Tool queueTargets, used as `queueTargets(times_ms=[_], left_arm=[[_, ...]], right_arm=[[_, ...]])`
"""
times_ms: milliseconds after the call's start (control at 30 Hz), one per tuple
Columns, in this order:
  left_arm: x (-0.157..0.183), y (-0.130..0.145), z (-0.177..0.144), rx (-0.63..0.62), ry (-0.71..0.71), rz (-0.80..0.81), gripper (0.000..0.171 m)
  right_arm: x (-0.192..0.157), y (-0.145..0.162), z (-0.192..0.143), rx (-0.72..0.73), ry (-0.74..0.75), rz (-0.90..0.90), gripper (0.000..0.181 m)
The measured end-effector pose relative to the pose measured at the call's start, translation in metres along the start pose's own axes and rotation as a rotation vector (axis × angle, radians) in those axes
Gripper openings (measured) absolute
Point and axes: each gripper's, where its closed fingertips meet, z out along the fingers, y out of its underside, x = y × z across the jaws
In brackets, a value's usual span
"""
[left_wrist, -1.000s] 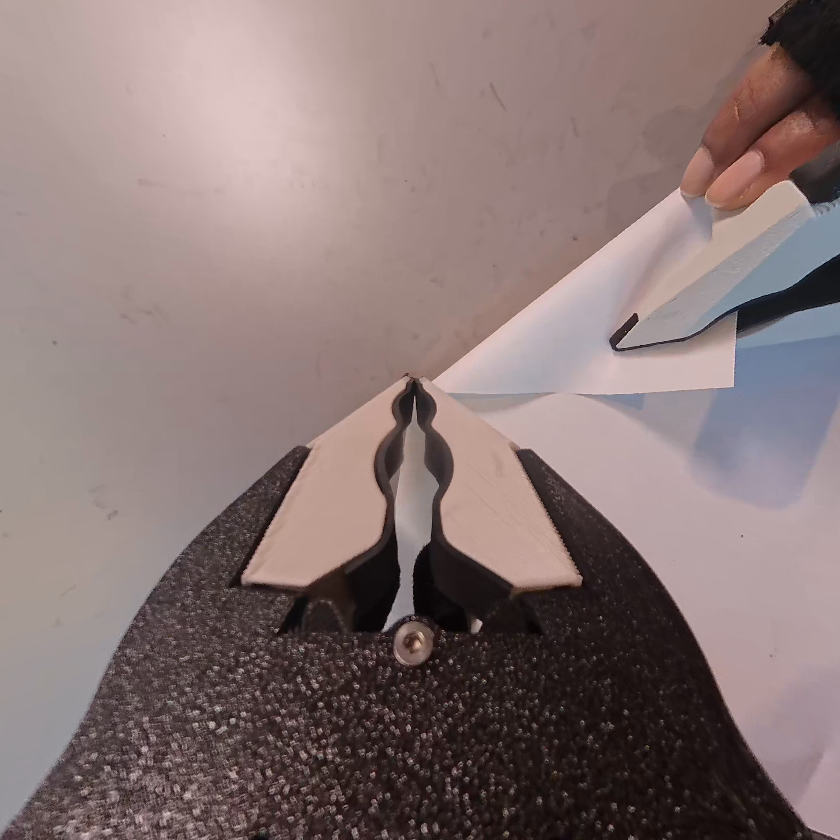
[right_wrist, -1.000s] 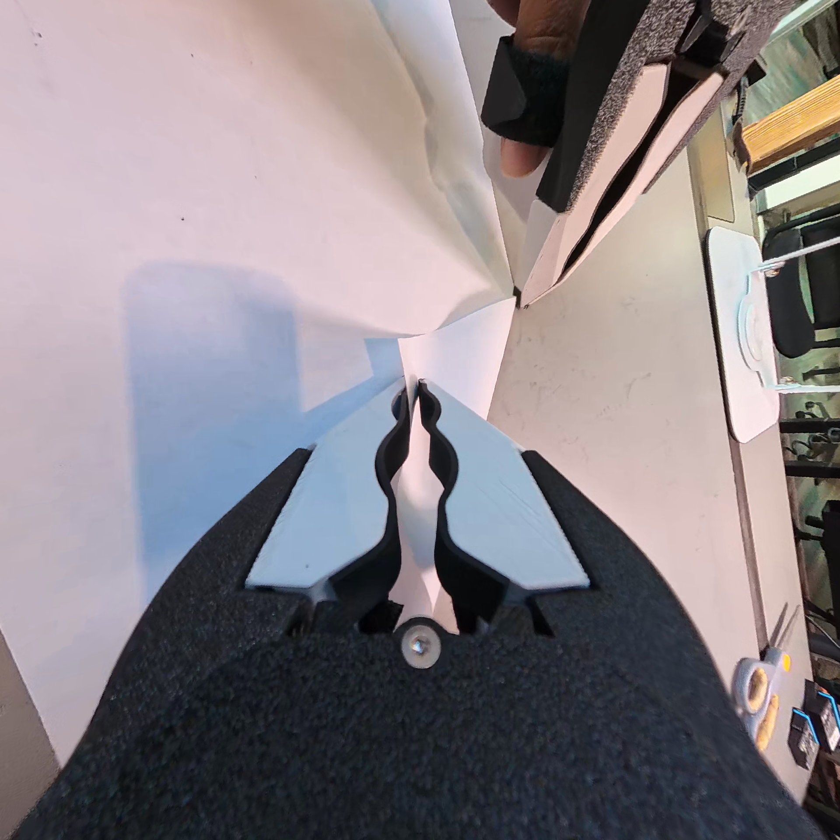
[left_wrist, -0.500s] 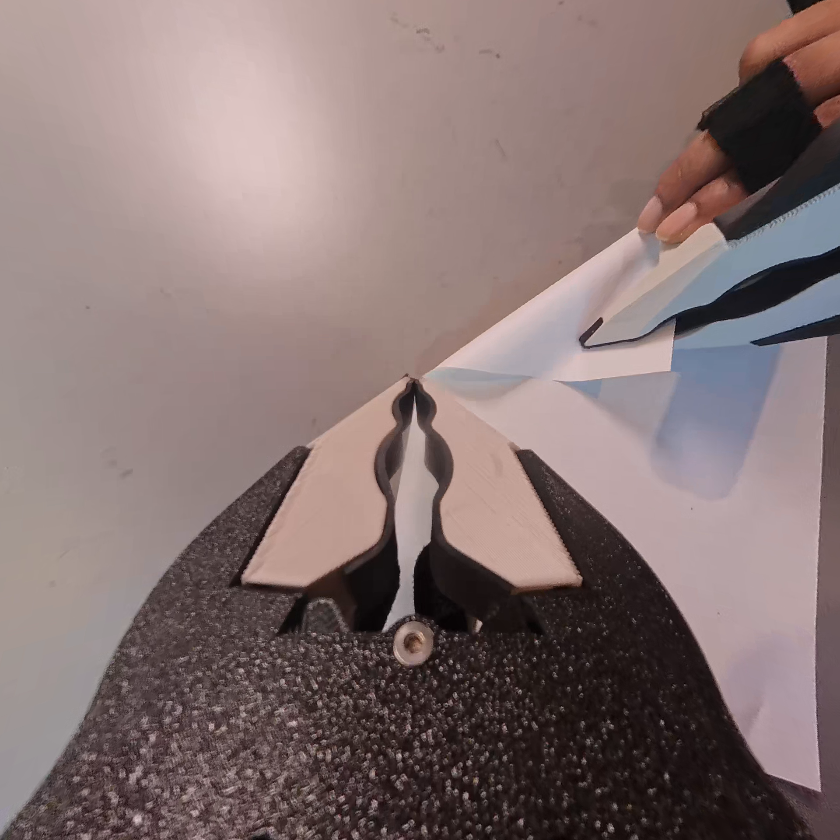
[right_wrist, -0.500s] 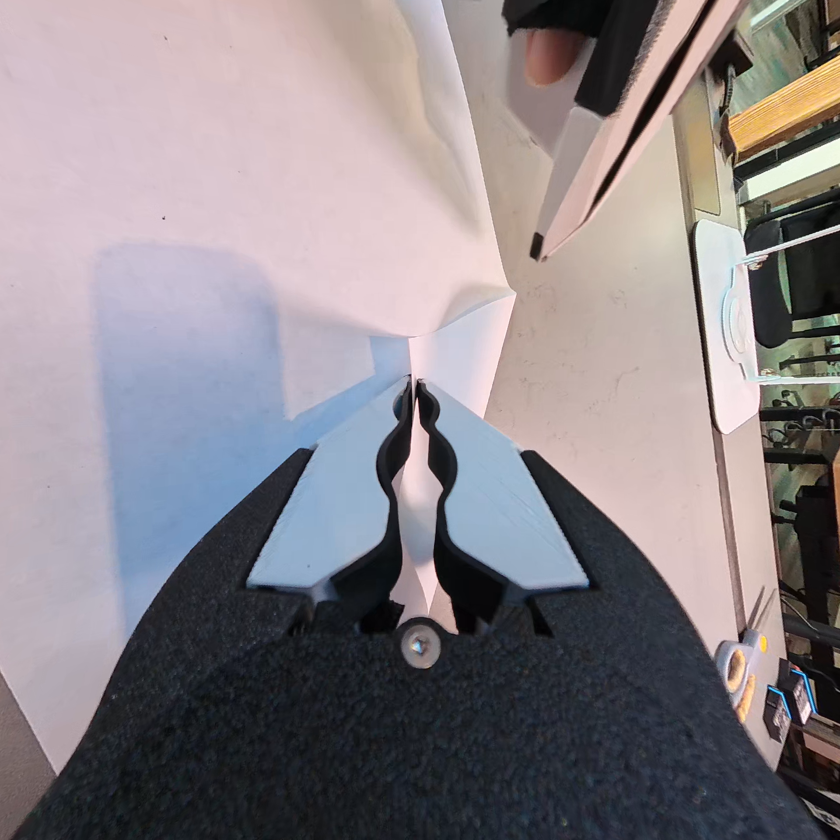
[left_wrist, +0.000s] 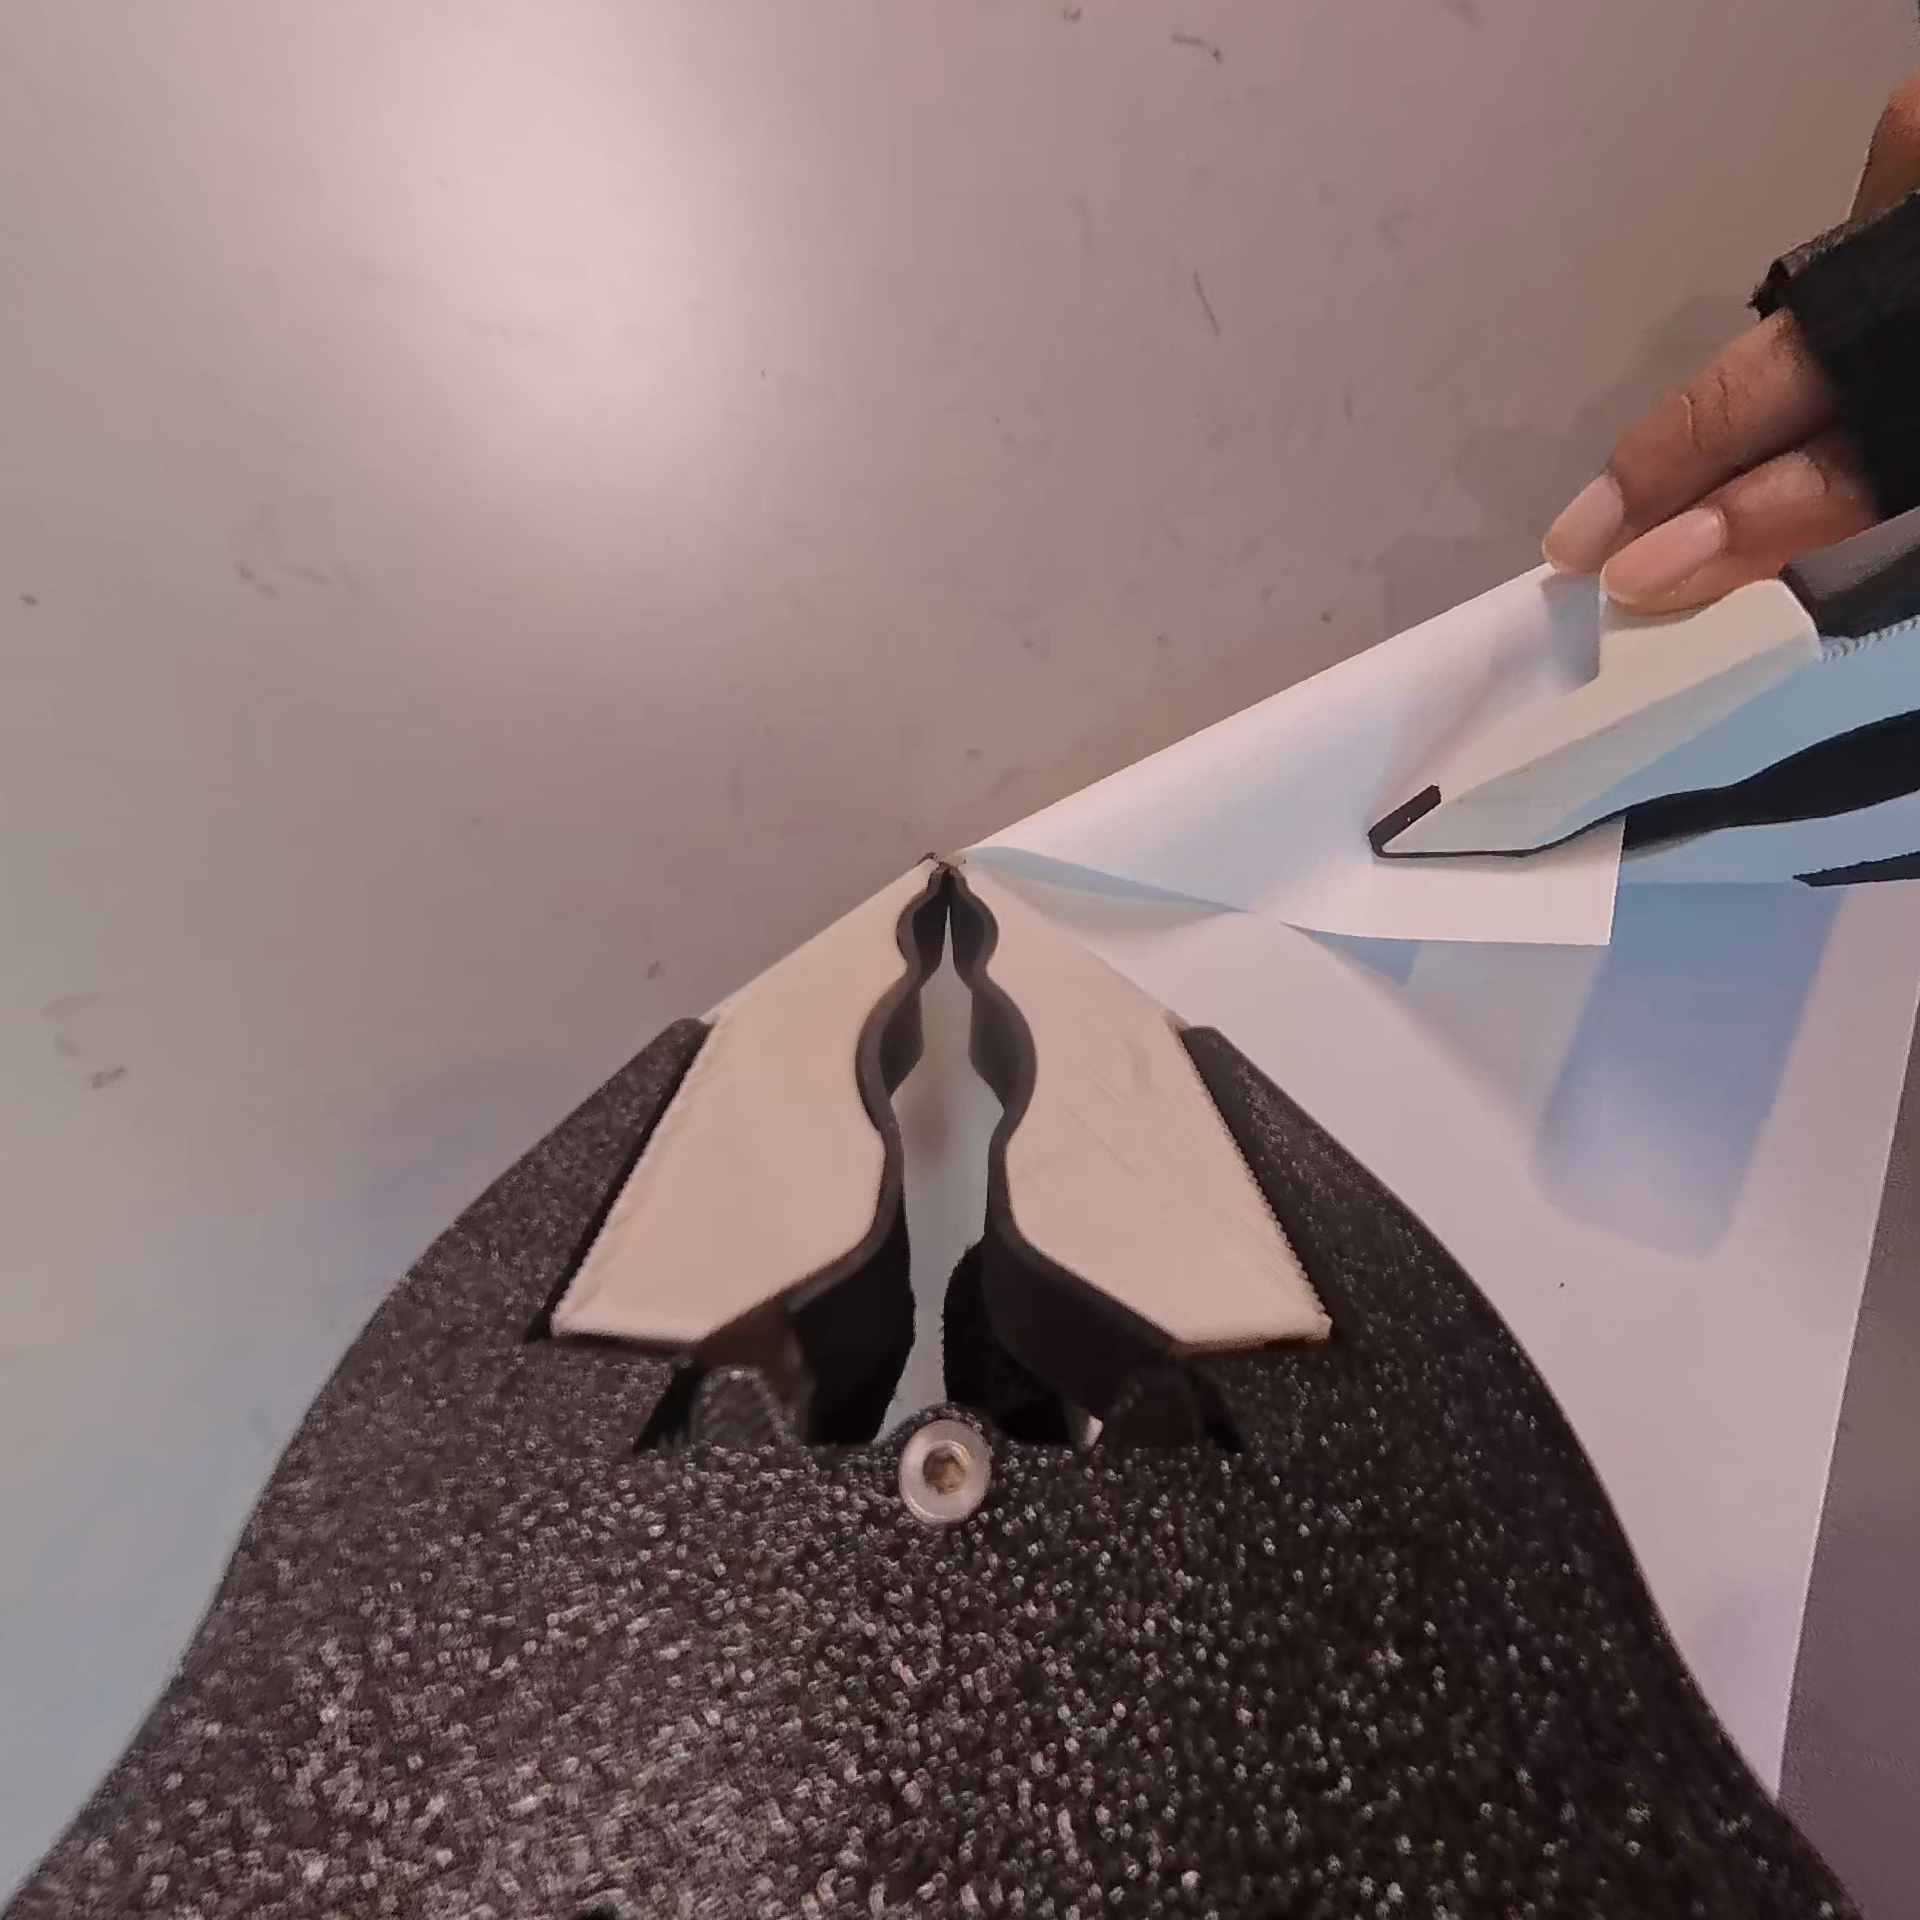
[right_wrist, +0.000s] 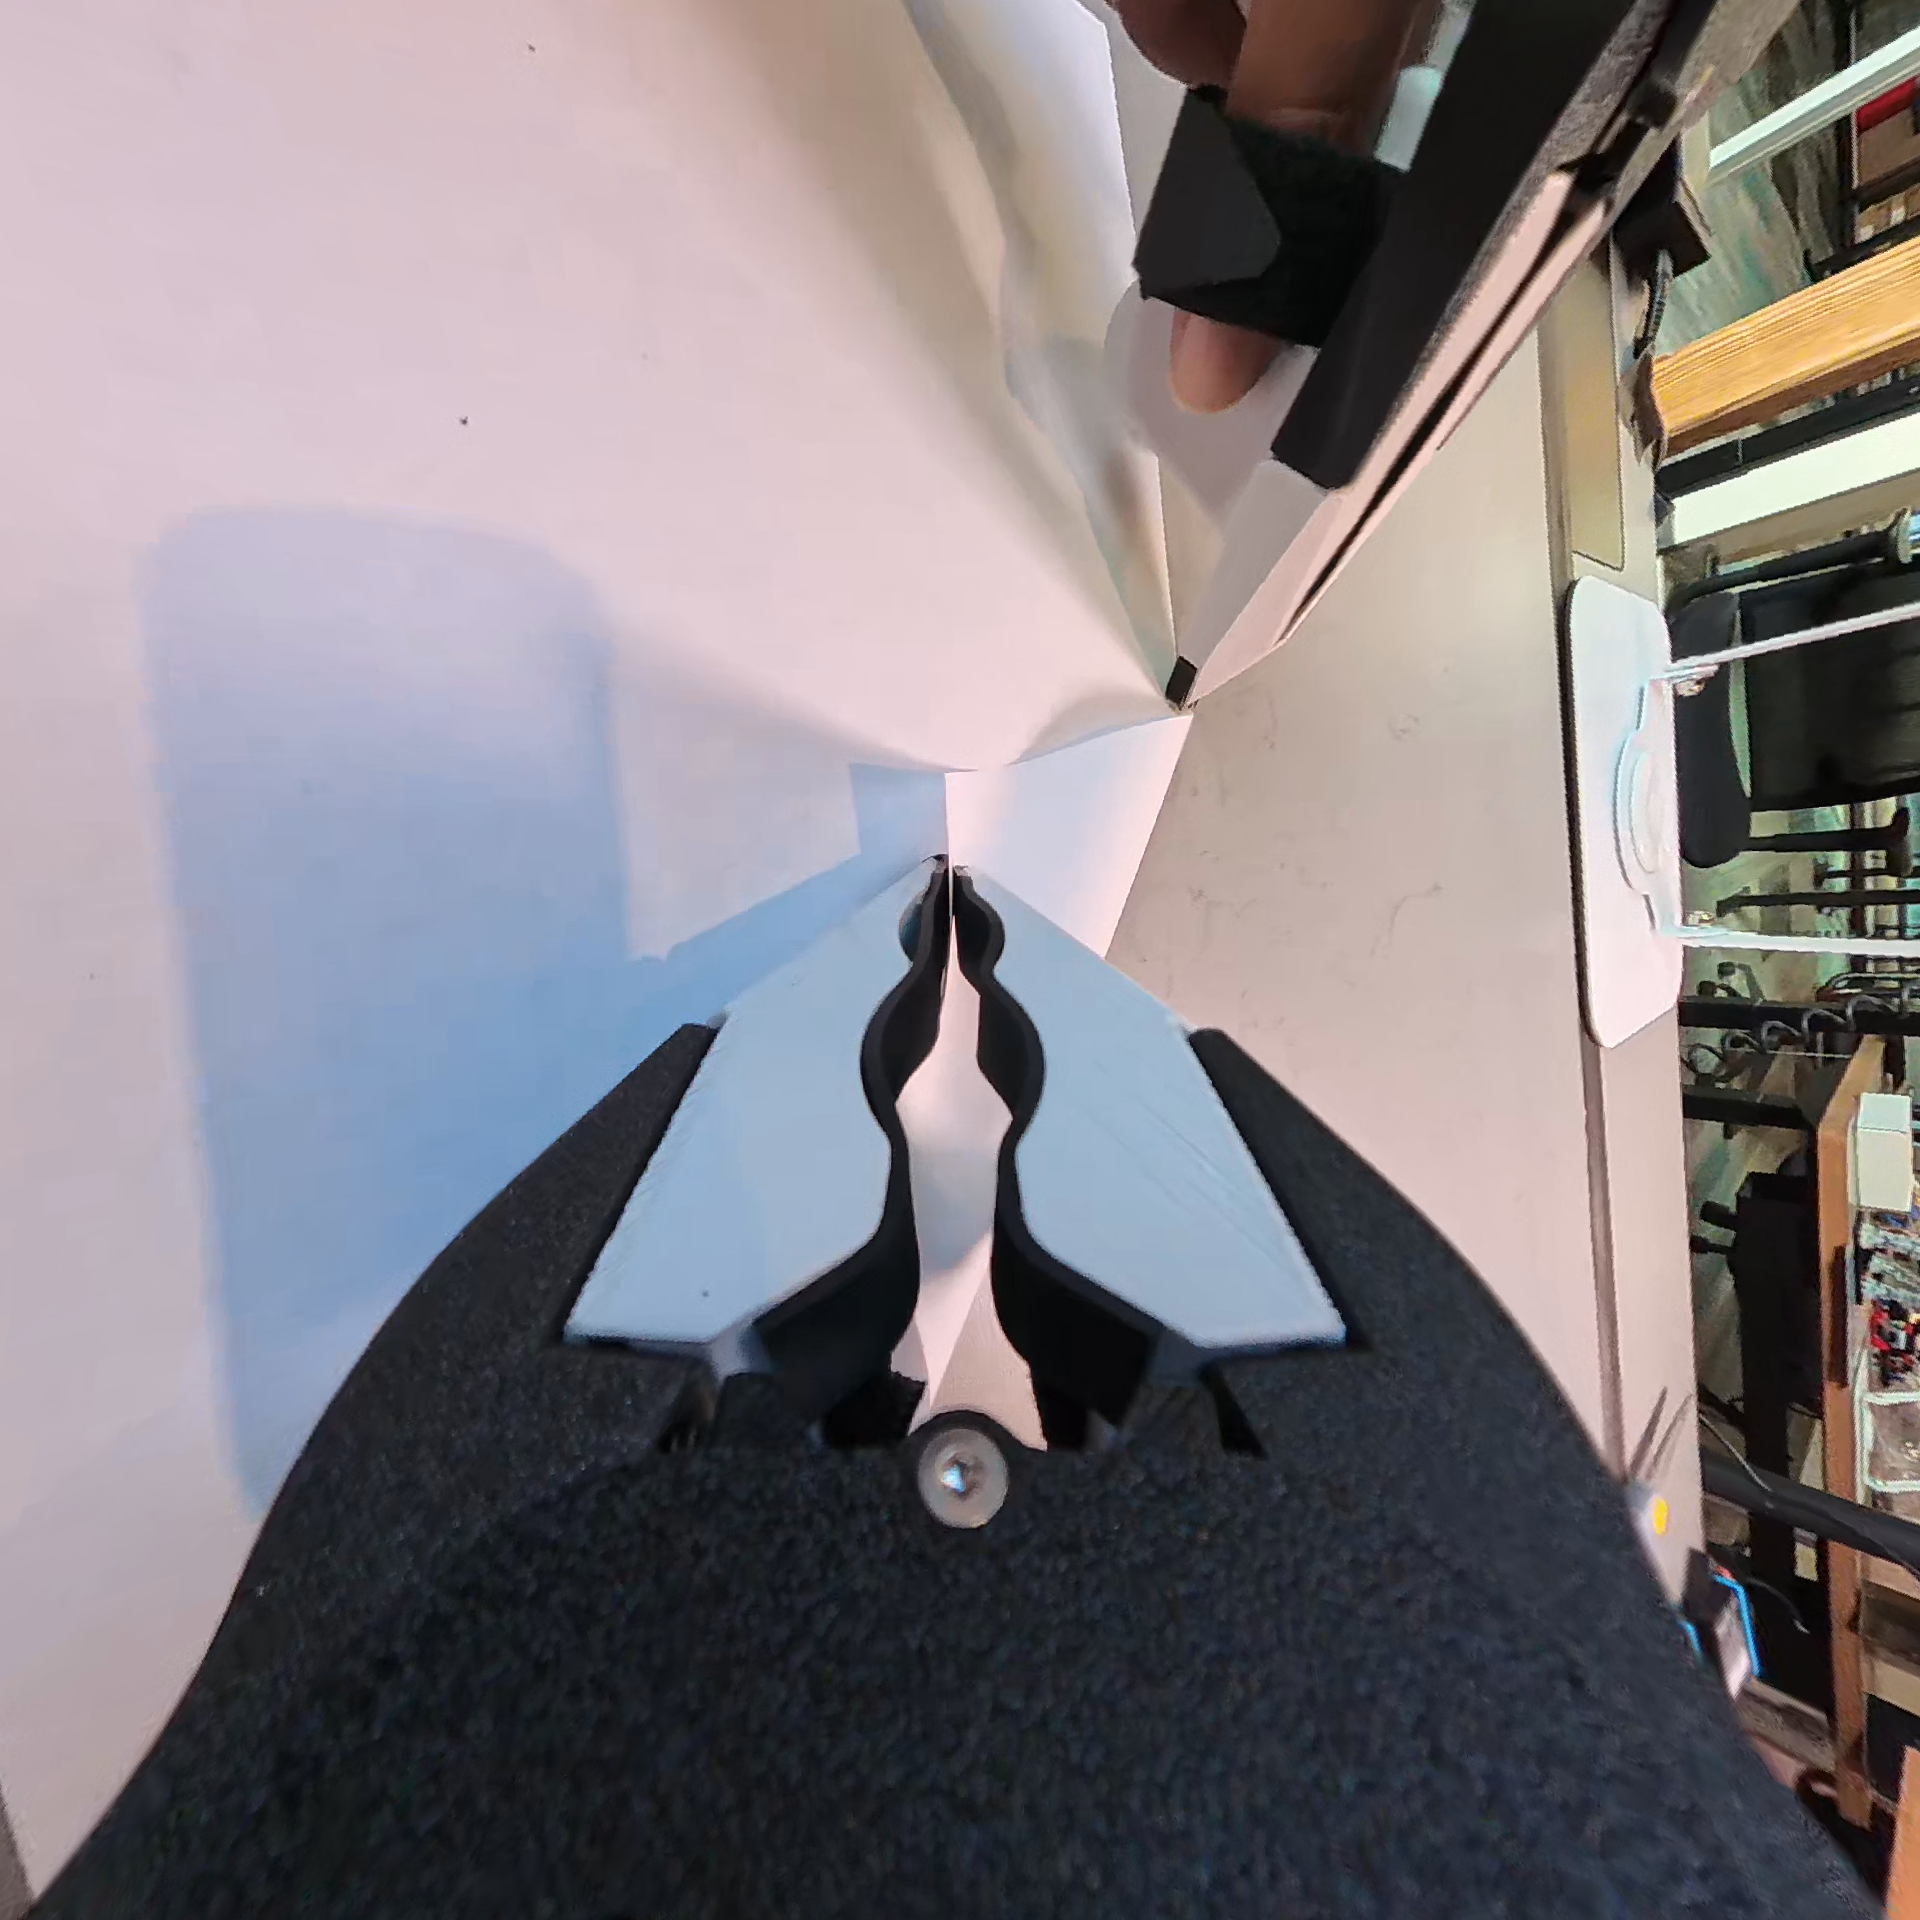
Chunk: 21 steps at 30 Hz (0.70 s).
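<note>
A white sheet of paper (right_wrist: 468, 416) lies on the grey table (left_wrist: 520, 468), with one corner folded over as a flap (left_wrist: 1299, 831). My right gripper (right_wrist: 951, 868) is shut on the edge of that flap; it also shows in the left wrist view (left_wrist: 1403, 831), above the sheet, with a person's fingers (left_wrist: 1714, 499) on it. My left gripper (left_wrist: 943, 873) is shut, and its tip rests where the fold meets the sheet's edge. It also shows in the right wrist view (right_wrist: 1184, 686). White paper shows through the gap behind both sets of fingertips.
A flat white pad (right_wrist: 1626, 810) lies near the table's far edge in the right wrist view. A yellow-marked tool (right_wrist: 1652, 1496) lies at the lower right. Chairs and wooden shelves (right_wrist: 1818, 312) stand beyond the table. Bare table (right_wrist: 1351, 987) lies beside the sheet. My right fingertips sit around 9 cm from my left ones.
Half a second ago my left gripper's tip stood off the sheet, over the table. It is now back at the end of the fold. The right gripper stays shut on the flap.
</note>
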Motion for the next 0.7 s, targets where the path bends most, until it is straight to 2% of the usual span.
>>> queueTargets(times_ms=[500,700], left_arm=[[-0.0001,-0.0001,0.0009,-0.078,-0.073,0.031,0.0],[-0.0001,-0.0003,0.0009,-0.077,-0.052,-0.003,0.0]], right_arm=[[-0.0041,-0.0048,0.0003,-0.01,-0.026,-0.085,0.0],[-0.005,-0.0049,-0.0001,-0.016,-0.034,-0.119,0.0]])
